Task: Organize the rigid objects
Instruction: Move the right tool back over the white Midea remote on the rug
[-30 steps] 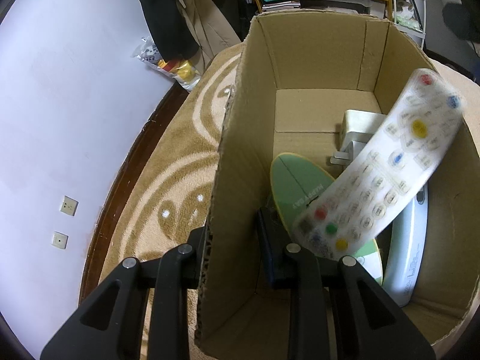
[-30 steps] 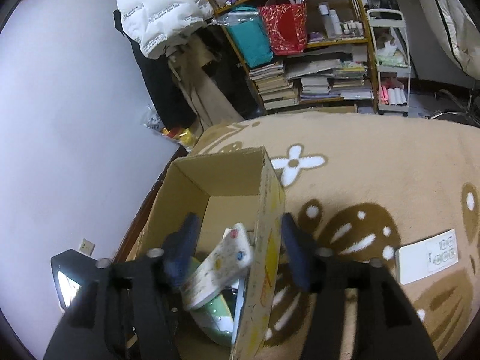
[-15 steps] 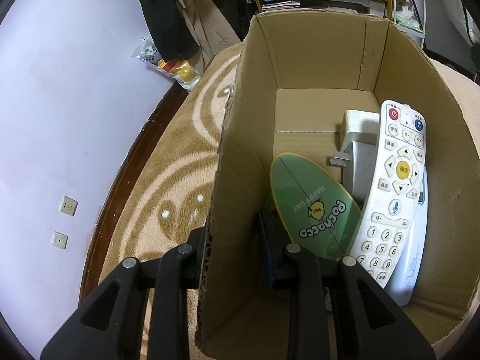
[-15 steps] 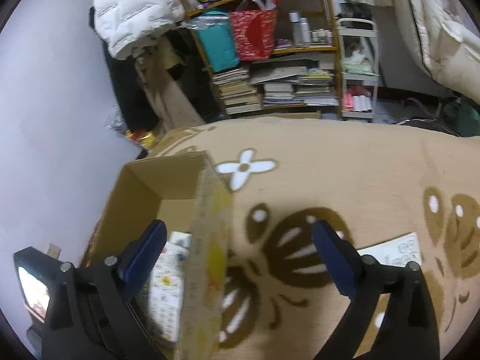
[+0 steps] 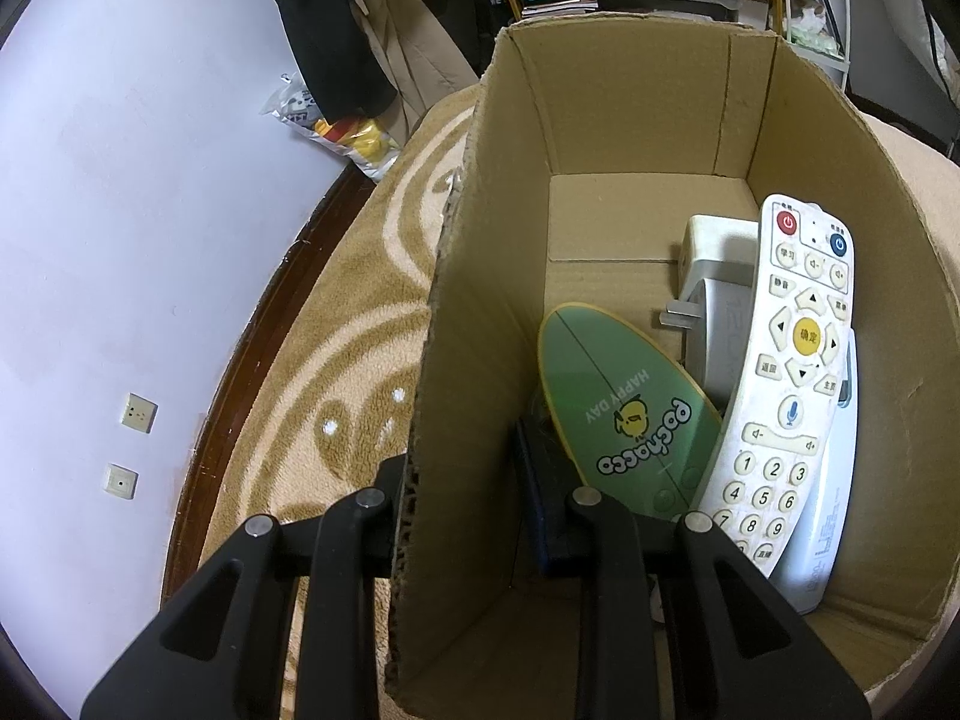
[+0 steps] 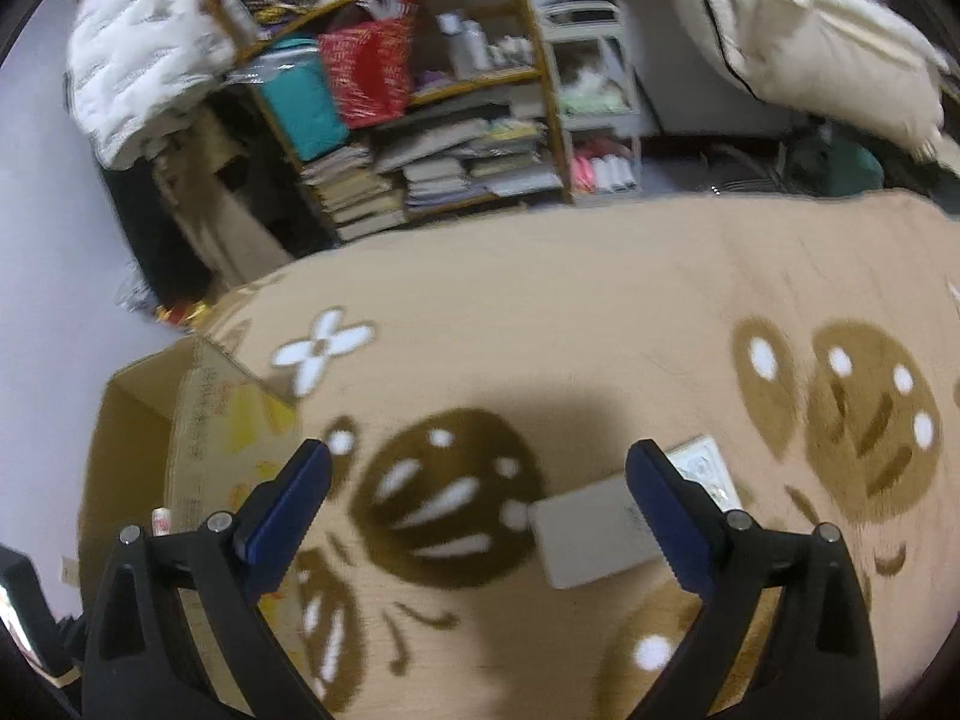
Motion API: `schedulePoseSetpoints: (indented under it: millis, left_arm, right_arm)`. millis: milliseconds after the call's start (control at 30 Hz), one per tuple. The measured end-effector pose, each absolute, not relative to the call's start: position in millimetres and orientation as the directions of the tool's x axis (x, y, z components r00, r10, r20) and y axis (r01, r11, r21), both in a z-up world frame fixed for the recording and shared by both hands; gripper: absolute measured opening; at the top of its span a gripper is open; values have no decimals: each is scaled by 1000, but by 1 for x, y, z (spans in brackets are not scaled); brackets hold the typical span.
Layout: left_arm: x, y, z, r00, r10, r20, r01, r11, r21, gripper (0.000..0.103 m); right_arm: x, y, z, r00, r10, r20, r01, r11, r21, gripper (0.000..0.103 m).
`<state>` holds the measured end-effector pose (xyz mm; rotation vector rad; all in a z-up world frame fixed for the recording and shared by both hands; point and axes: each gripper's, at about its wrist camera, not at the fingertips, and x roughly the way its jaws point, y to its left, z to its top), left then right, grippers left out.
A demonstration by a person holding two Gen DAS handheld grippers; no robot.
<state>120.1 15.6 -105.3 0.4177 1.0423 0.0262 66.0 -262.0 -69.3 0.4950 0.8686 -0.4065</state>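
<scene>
The left gripper (image 5: 465, 498), black-armed with dark blue pads, is clamped on the near left wall of the open brown cardboard box (image 5: 480, 312), one finger outside the wall and one inside, the cardboard pinched between them. The box stands on a tan plush rug (image 5: 336, 324) patterned in brown and cream.

Inside the box, just beyond the inner finger, lies a green oval board with a yellow rim and the word "pochacco" printed on it (image 5: 618, 414). Leaning against its right edge is a long white remote control with a red power button, a yellow centre button and a number pad (image 5: 780, 384); it rests tilted, its top end up toward the right wall. Under and to the right of it sits a second, pale blue-white remote (image 5: 825, 516), touching the box's right wall. Behind them is a white plug adapter with a metal prong showing (image 5: 711, 294), and beyond that the bare box floor up to the far wall.

The right gripper (image 6: 477, 480) hangs over the rug to the right of the box with its blue-padded fingers spread wide and nothing between them. Just past its right finger lies a flat white rectangular panel with sockets at one end (image 6: 600, 528), resting on the rug. Farther back stand a wooden bookshelf crowded with books and bags (image 6: 432, 138) and a white quilted jacket (image 6: 138, 60) hung at the left.
</scene>
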Motion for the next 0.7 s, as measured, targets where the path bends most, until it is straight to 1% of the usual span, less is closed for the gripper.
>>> schedulePoseSetpoints:
  millis: [267, 400, 600, 700]
  left_arm:
    - [120, 13, -108, 509, 224, -831, 176, 918, 355, 25]
    - [121, 12, -109, 507, 228, -831, 175, 917, 358, 25]
    - [121, 12, -109, 507, 229, -831, 176, 916, 360, 25]
    - [121, 12, -108, 507, 229, -831, 176, 916, 360, 25]
  right_arm:
    - [56, -291, -104, 441, -178, -880, 632, 757, 164, 103]
    - [51, -296, -114, 393, -202, -897, 664, 738, 124, 103]
    - [50, -301, -132, 340, -165, -926, 686, 717, 124, 103]
    - [49, -301, -140, 328, -120, -937, 688, 709, 151, 103]
